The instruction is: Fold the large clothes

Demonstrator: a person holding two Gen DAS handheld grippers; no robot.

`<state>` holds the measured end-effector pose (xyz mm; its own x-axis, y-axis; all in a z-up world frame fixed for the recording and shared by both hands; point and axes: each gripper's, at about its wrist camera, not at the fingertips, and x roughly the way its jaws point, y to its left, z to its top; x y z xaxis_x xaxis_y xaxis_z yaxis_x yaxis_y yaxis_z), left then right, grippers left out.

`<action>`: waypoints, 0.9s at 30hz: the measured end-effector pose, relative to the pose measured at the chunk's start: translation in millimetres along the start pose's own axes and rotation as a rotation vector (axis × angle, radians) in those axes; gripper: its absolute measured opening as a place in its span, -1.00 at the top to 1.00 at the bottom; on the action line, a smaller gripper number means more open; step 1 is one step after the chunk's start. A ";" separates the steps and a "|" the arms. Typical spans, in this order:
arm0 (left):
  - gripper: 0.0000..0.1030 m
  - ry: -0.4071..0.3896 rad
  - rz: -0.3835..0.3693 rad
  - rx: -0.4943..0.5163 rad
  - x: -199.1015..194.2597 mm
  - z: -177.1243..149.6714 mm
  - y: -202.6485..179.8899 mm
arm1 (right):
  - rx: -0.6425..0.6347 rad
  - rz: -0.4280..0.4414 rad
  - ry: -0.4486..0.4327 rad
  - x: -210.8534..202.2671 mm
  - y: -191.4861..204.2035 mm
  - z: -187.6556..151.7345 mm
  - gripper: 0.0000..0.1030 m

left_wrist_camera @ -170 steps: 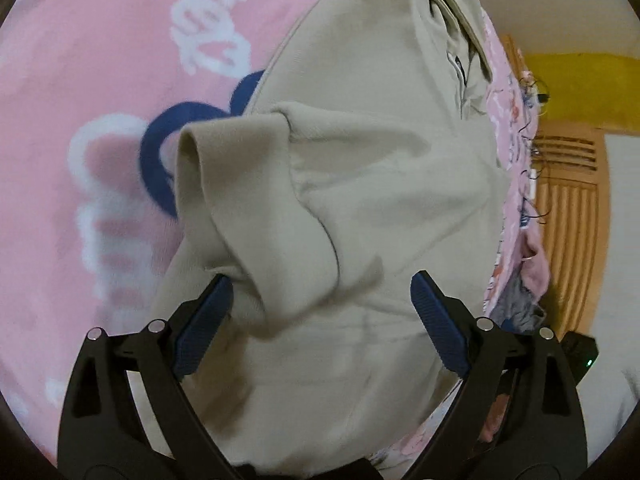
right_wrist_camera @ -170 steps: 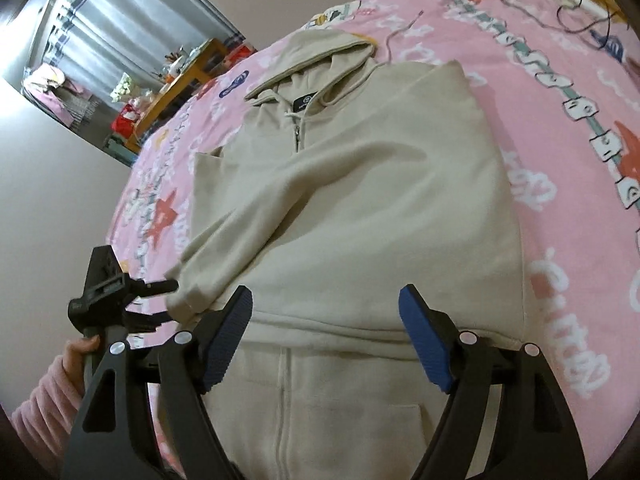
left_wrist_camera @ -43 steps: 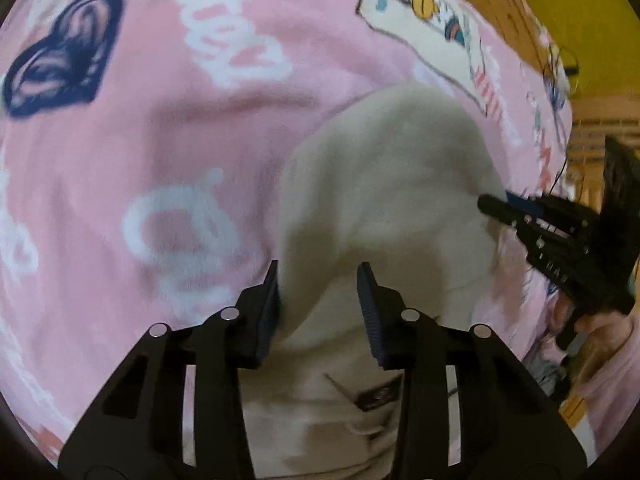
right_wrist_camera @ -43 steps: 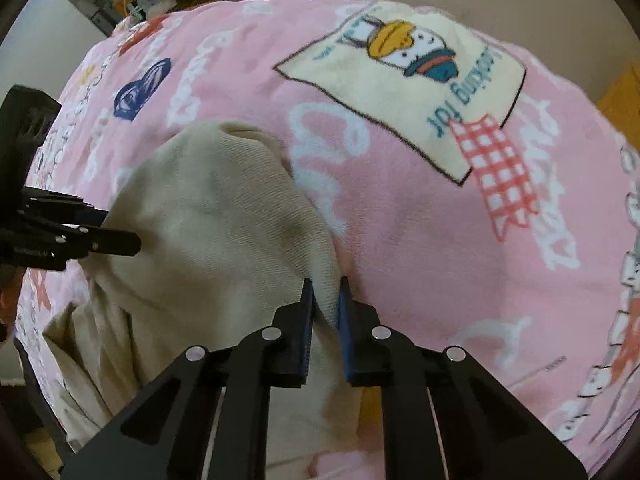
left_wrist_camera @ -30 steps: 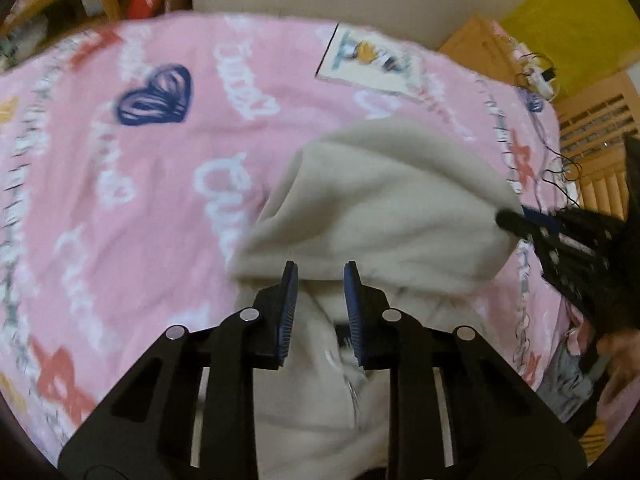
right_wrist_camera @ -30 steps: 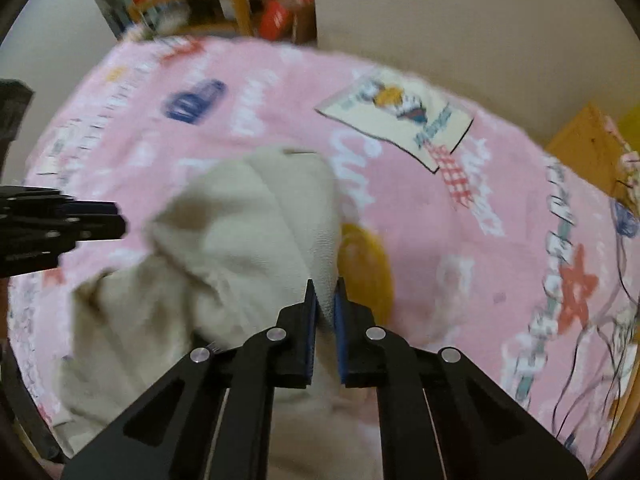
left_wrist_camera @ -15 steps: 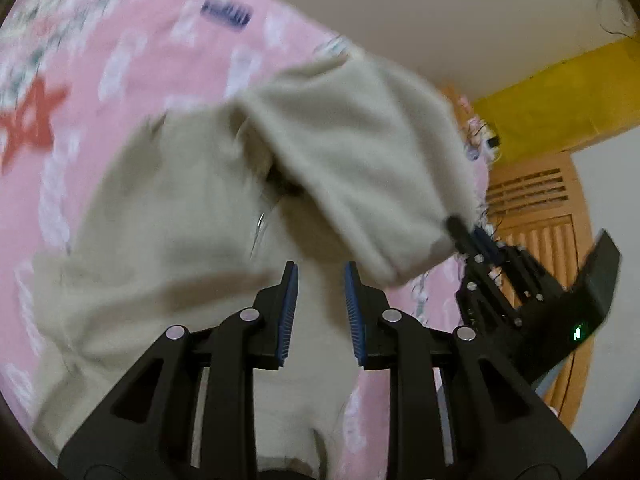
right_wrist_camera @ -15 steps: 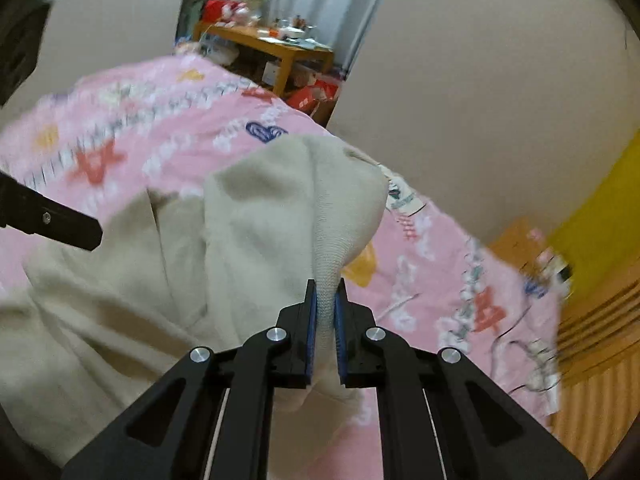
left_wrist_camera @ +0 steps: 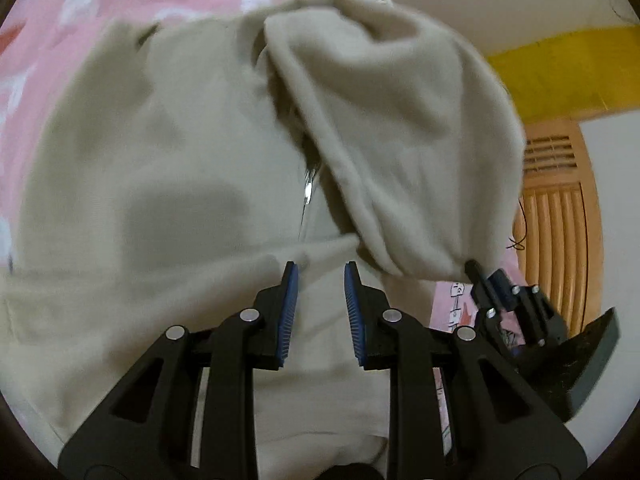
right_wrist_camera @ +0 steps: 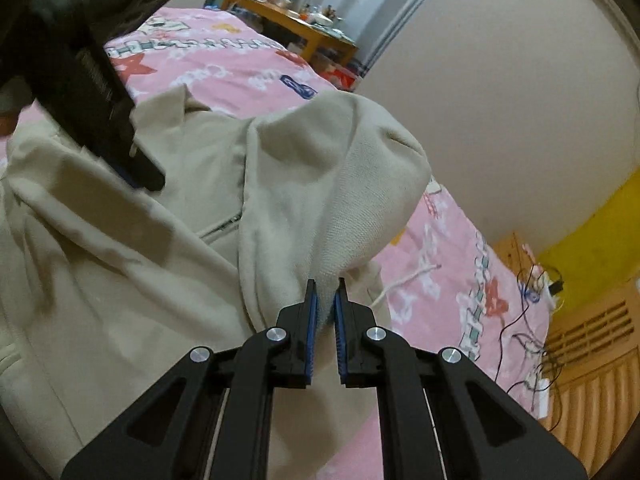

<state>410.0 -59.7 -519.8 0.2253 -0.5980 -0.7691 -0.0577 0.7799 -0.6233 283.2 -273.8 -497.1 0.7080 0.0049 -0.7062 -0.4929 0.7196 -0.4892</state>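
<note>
Here the beige hoodie [left_wrist_camera: 168, 184] lies across the pink blanket [right_wrist_camera: 224, 68] and fills most of both views, its zip front up. Its hood [right_wrist_camera: 332, 184] is lifted off the bed, a rounded bulge at centre frame in the right wrist view. The right gripper [right_wrist_camera: 324, 296] is clamped on the hood's edge, cloth pinched between the blue pads at lower centre. The left gripper [left_wrist_camera: 318, 280] shows at lower centre of its own view with its jaws a narrow gap apart; a ridge of fabric runs right at the tips, but whether the pads press on it I cannot tell.

The step in hand looks like folding the hood down over the chest. To do it well, the hood should be carried toward the lower part of the frame, centred on the zipper [left_wrist_camera: 307, 184]. Both corners should come down level, so the fold line runs straight across the shoulders. Keeping the cloth lightly taut between the two grippers should stop the hood from bunching. Release is best only once the hood lies flat on the body, or it may spring back or slide off to one side.
</note>
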 end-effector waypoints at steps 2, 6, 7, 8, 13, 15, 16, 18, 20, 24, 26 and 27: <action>0.55 0.009 -0.035 0.036 -5.3 17.5 -3.9 | -0.017 -0.014 -0.022 -1.3 6.7 -5.0 0.84; -0.33 0.058 0.015 0.104 -8.0 48.1 -13.2 | -0.051 0.011 -0.024 -1.0 24.9 -12.4 0.84; -0.40 0.056 0.051 0.148 -9.8 56.1 -19.0 | -0.051 0.023 -0.019 -1.3 28.5 -14.5 0.83; -0.43 0.057 0.086 0.188 -10.4 60.7 -24.2 | -0.045 0.032 -0.013 -0.5 32.1 -16.0 0.83; -0.47 -0.031 0.285 0.837 -16.8 77.7 -85.2 | 0.009 0.068 0.024 3.3 33.4 -16.4 0.83; -0.47 -0.032 0.297 1.100 -14.8 73.6 -103.4 | 0.008 0.071 0.021 2.9 34.3 -16.2 0.83; -0.47 -0.041 0.305 1.236 -12.7 72.7 -111.0 | 0.011 0.074 0.022 2.4 34.7 -16.4 0.83; -0.47 -0.011 0.345 1.371 0.3 82.3 -124.0 | 0.016 0.075 0.025 3.1 34.2 -18.8 0.83; -0.47 0.074 0.318 1.415 14.7 94.4 -133.7 | 0.020 0.081 0.033 4.5 34.7 -21.1 0.83; -0.47 0.279 0.252 1.447 49.8 108.7 -145.9 | 0.025 0.096 0.041 3.0 37.4 -23.9 0.83; -0.47 0.385 0.240 1.492 66.1 104.9 -147.1 | 0.027 0.102 0.044 2.9 37.8 -25.6 0.83; -0.47 0.413 0.250 1.518 72.2 100.7 -145.7 | 0.029 0.108 0.045 3.3 37.7 -26.6 0.83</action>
<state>532.6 -197.9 -470.4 0.0774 -0.2419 -0.9672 0.9859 0.1631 0.0381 253.5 -265.1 -531.5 0.6279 0.0527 -0.7765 -0.5496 0.7365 -0.3944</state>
